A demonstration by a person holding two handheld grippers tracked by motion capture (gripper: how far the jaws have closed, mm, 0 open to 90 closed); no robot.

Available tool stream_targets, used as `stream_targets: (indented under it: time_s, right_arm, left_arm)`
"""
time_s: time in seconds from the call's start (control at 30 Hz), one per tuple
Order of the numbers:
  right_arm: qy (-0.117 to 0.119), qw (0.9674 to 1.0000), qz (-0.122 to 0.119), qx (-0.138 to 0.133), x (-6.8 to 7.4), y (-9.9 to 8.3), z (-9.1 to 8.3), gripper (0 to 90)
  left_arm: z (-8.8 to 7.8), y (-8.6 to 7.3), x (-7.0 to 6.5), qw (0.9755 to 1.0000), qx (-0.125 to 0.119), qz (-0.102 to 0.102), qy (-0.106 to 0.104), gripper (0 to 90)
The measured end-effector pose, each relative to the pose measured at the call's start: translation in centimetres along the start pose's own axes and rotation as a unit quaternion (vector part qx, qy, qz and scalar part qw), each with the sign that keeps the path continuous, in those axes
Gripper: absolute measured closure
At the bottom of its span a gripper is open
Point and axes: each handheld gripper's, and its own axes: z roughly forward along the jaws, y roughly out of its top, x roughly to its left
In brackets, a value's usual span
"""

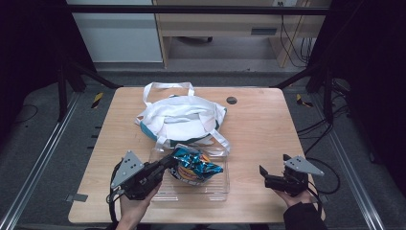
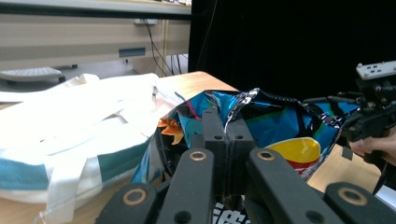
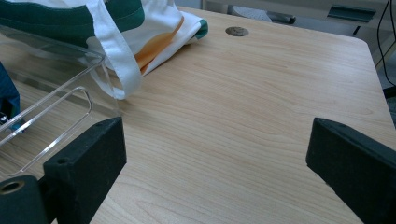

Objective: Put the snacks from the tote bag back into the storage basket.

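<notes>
Chip bag, wooden table, dim room

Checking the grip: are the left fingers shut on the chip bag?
Shut. The left fingers meet on a fold of the chip bag over the tray.

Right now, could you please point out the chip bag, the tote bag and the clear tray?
chip bag (image 1: 194,165), high view, blue front.
tote bag (image 1: 179,120), high view, white middle.
clear tray (image 1: 218,189), high view, bare right floor.
</notes>
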Motion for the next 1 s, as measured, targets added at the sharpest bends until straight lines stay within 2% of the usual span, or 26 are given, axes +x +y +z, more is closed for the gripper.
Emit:
stream_targets:
  time_s: [0.27,0.53,0.63,0.93,1.0]
  right_arm:
    - [0.002,1.0,-0.001,0.003,0.0,-0.1,0.1,5.2]
    - [0.002,1.0,-0.001,0.003,0.0,-0.1,0.1,5.2]
    - [0.001,1.0,0.0,0.003,0.0,-0.1,0.1,5.2]
    - [0.001,1.0,0.0,0.005,0.0,-0.1,0.2,5.2]
    - [0.001,1.0,0.0,0.006,0.0,-0.1,0.2,5.2]
  left_arm:
    - [0.3,-1.2,0.0,0.9998,0.021,-0.004,0.006,89.8]
    - [0.1,-2.0,0.8,0.9994,0.029,-0.01,0.019,89.7]
    - [0.0,-2.3,0.9,0.9988,0.04,-0.014,0.025,89.5]
    - [0.3,-2.4,1.0,0.9984,0.038,-0.005,0.041,89.4]
    - [0.4,-2.4,1.2,0.9983,0.035,-0.013,0.046,89.3]
